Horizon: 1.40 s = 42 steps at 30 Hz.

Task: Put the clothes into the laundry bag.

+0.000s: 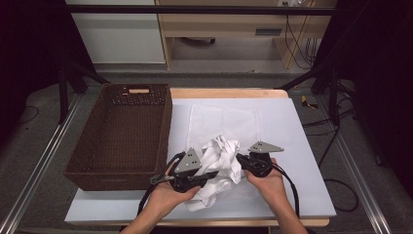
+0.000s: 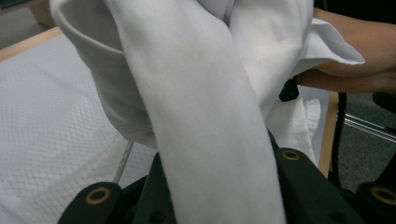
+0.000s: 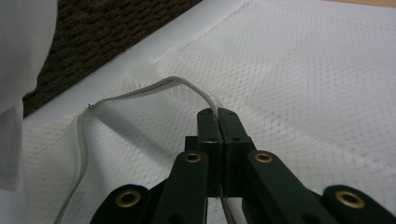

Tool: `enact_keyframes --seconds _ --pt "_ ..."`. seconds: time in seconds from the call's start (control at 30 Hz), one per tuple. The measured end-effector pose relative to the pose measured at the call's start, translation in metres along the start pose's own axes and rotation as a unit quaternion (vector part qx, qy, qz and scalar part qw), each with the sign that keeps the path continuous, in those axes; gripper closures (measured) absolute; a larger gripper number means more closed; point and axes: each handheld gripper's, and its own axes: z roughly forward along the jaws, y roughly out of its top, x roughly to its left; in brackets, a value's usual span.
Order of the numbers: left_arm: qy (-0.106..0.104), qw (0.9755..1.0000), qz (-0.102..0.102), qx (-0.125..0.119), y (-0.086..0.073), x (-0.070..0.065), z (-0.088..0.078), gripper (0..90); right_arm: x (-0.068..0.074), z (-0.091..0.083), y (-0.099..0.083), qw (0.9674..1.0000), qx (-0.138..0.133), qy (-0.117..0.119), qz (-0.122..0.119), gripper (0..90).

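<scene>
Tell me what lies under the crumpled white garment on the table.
Under the white garment lies a flat white mesh bag on the table. The right claw pinches the bag's zippered edge. The part of the bag beneath the garment is covered.

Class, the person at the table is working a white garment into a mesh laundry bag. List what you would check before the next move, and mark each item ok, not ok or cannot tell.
1. Right tool shut on the bag's edge strip: ok, the jaws are pinched together on it.
2. Left tool gripping the white garment: ok, the cloth runs between its jaws.
3. Mesh bag lying flat on the white mat: ok.
4. Bag mouth open wide enough for the garment: cannot tell.
5. Garment clear of the brown basket: ok, it hangs beside the basket, not over it.
</scene>
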Motion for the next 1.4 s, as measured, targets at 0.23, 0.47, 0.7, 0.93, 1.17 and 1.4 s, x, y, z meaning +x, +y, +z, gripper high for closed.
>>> enact_keyframes --seconds 0.23,0.47,0.7,0.93,1.17,1.4 --pt "0.011 0.9999 0.003 -0.005 -0.004 -0.002 -0.008 73.8 0.0 -0.001 -0.002 0.9997 -0.015 0.019 0.006 89.3" --pt "0.01 0.9999 0.014 0.0 -0.007 -0.008 -0.01 73.6 -0.004 -0.003 -0.003 0.9996 -0.026 0.012 0.0 89.4" --pt "-0.002 0.9997 0.014 0.018 -0.014 -0.011 -0.002 73.6 -0.005 -0.005 -0.001 0.9991 -0.039 0.016 -0.001 89.3" --pt "-0.012 0.999 0.025 0.036 -0.018 -0.013 0.005 73.6 -0.008 -0.005 0.0 0.9989 -0.045 0.016 0.001 89.3" --pt "-0.017 0.9978 0.025 0.059 -0.027 -0.014 0.017 73.5 -0.007 -0.007 0.002 0.9983 -0.056 0.016 -0.002 89.3" --pt "-0.016 0.9963 0.029 0.08 -0.033 -0.014 0.028 73.5 -0.007 -0.01 0.005 0.9979 -0.063 0.014 -0.005 89.4"
